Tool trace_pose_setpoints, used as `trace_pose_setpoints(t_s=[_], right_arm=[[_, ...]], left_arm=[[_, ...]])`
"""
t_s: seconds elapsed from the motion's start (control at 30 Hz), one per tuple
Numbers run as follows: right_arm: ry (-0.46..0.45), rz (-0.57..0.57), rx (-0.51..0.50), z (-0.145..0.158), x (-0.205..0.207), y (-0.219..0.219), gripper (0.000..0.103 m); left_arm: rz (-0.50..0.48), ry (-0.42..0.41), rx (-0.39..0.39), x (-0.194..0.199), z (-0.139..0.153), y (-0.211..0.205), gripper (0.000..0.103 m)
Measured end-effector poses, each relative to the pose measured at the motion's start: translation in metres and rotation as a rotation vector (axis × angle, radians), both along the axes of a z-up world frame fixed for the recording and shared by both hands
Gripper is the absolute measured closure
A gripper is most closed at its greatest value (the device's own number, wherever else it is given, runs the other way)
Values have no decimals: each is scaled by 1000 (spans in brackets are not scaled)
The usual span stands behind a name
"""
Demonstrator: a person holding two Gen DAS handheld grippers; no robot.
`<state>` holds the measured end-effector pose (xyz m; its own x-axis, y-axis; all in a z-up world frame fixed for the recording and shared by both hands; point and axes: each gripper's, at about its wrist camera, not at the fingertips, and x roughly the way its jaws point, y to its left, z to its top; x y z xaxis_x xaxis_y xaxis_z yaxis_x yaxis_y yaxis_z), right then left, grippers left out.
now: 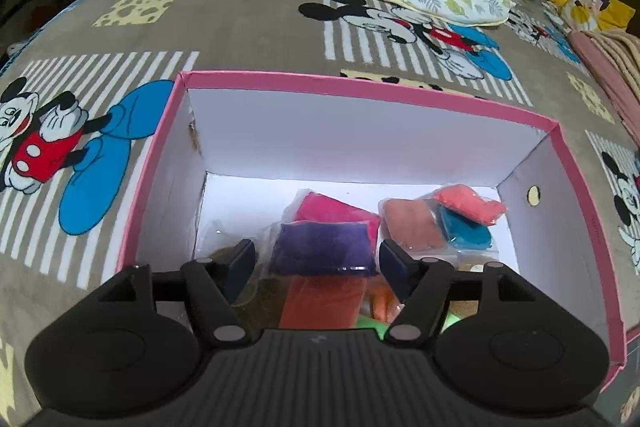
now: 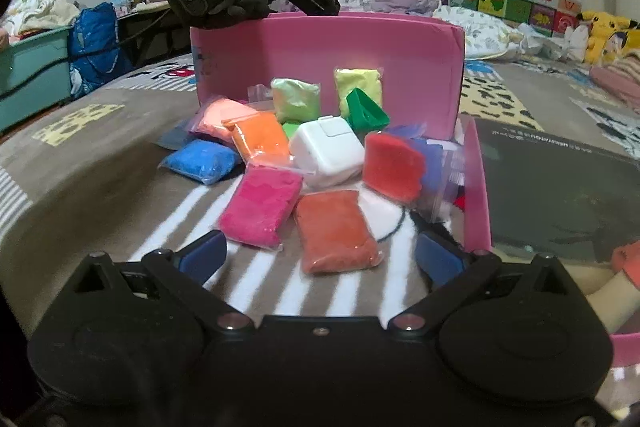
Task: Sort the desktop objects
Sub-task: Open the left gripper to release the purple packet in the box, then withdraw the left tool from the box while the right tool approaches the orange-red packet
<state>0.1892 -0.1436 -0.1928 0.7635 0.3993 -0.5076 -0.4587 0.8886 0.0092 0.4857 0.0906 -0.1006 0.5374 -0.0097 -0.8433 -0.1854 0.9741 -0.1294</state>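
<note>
Right wrist: right tongs (image 2: 320, 255) gaping wide, nearing orange packet (image 2: 336, 231); centre before closing; left tongs (image 1: 318, 267) hovering wide over box (image 1: 360, 89)

From the left wrist we look steeply down, close, into the pink box (image 1: 360, 87). From the right wrist we look low across the bed (image 2: 80, 179) at that box's outer wall (image 2: 328, 67), nearby.

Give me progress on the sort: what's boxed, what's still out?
Done: several clay bags lie in the pink box, a purple bag on top. In hand: nothing; left tool open over the box, right tool open. Left: about ten bags and a white charger piled outside on the blanket.
</note>
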Motion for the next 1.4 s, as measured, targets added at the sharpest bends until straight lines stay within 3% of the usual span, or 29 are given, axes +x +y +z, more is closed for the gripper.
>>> trace_pose_setpoints(t_s=[0.43, 0.7, 0.77, 0.8, 0.83, 0.9, 1.1, 1.4], right_arm=[[-45, 17, -32, 5, 5, 7, 1], [-28, 28, 6, 8, 11, 2, 5], [-18, 28, 15, 8, 13, 0, 8], [-15, 32, 18, 8, 14, -1, 16], [-9, 41, 23, 8, 15, -1, 30], [2, 59, 31, 8, 15, -1, 35], [-6, 54, 33, 11, 13, -2, 35], [12, 71, -19, 11, 4, -4, 35]], left_arm=[[-77, -137, 70, -45, 46, -16, 35], [-172, -249, 89, -102, 78, -23, 35], [-194, -276, 101, -122, 84, -26, 35], [-206, -289, 107, -133, 87, -27, 35], [-220, -302, 113, -144, 89, -29, 35], [-245, -322, 120, -167, 91, -33, 35], [-247, -355, 107, -233, 73, -38, 35], [59, -287, 27, -294, -7, -8, 35]])
